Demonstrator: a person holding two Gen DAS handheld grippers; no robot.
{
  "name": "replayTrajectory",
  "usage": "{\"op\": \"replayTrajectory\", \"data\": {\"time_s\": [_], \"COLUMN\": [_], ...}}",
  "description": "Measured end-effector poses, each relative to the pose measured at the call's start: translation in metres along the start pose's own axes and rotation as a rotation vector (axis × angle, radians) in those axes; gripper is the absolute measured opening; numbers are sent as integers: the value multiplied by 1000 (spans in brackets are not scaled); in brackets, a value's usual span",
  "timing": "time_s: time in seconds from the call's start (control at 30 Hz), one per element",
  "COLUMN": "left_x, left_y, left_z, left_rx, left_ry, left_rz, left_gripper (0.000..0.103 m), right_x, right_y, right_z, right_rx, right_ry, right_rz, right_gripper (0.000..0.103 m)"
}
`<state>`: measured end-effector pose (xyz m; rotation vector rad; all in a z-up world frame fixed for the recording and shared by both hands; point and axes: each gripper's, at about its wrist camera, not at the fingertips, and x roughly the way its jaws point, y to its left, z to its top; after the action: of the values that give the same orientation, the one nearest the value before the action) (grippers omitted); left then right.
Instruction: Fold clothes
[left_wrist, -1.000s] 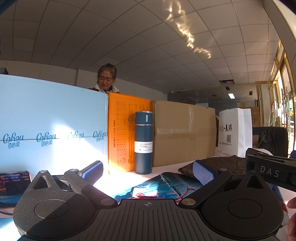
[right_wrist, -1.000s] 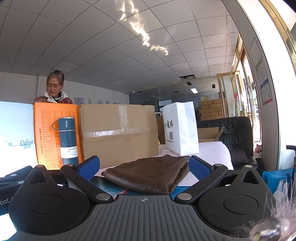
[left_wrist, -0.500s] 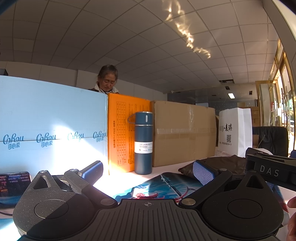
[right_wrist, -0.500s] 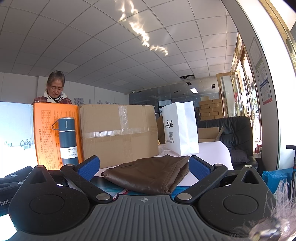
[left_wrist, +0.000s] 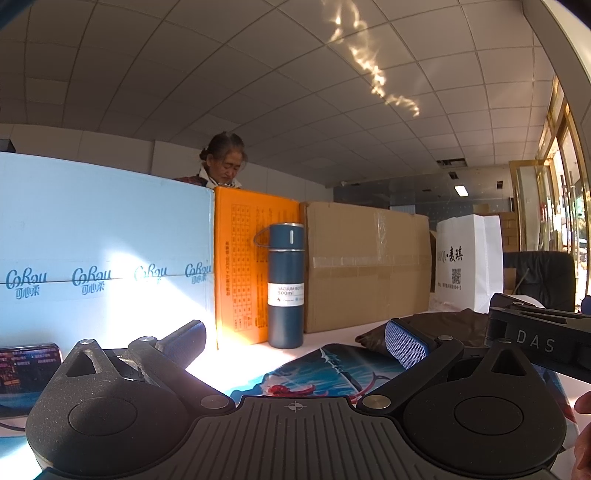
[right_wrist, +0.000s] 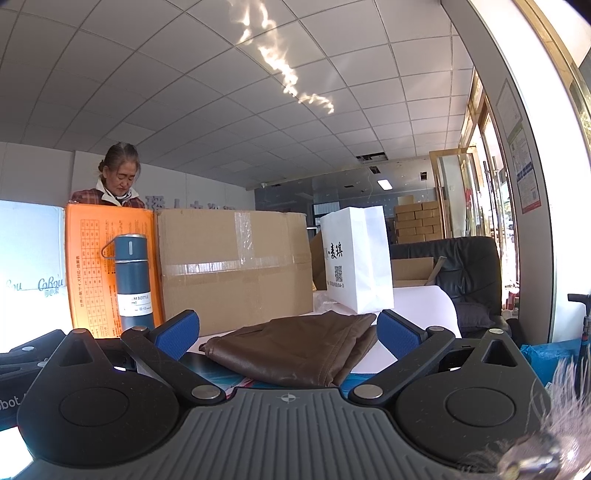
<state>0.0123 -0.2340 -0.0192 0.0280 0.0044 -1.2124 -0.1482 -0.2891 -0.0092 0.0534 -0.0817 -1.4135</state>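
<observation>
A folded brown garment (right_wrist: 295, 350) lies on the white counter (right_wrist: 417, 302), framed between the spread blue pads (right_wrist: 399, 334) of the right tool (right_wrist: 288, 328), whose fingers stand wide apart and grip nothing. Bare counter shows to the right of the garment, running to a rounded far edge before a black chair (right_wrist: 469, 273). Behind the garment, a brown cardboard box (right_wrist: 232, 266), an orange box (right_wrist: 92, 266) and a white paper bag (right_wrist: 358, 258) wall off the far side; a blue vacuum bottle (right_wrist: 131, 280) stands upright against the orange box, left of the garment.

The left-wrist view alone shows a pale blue carton (left_wrist: 107, 258) farther left of the garment, a phone screen (left_wrist: 29, 365) at the left edge, and a printed blue mat (left_wrist: 317, 373) under the garment's (left_wrist: 443, 325) near side. There the left tool (left_wrist: 295, 343) also rests level and low over the counter, fingers apart and empty, with the right tool's black body crossing just right of it. A person (right_wrist: 120, 181) stands behind the boxes.
</observation>
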Motion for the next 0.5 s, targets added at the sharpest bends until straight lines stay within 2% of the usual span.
{"op": "replayTrajectory", "data": {"time_s": [0.5], "left_x": [-1], "left_y": [-2], "left_z": [0], "left_rx": [9], "left_ry": [-1], "left_rz": [6], "left_gripper": [103], "right_x": [-1], "right_y": [1], "right_z": [0], "right_rx": [-14], "right_ry": [-8], "right_rz": [-7], "right_gripper": [103]}}
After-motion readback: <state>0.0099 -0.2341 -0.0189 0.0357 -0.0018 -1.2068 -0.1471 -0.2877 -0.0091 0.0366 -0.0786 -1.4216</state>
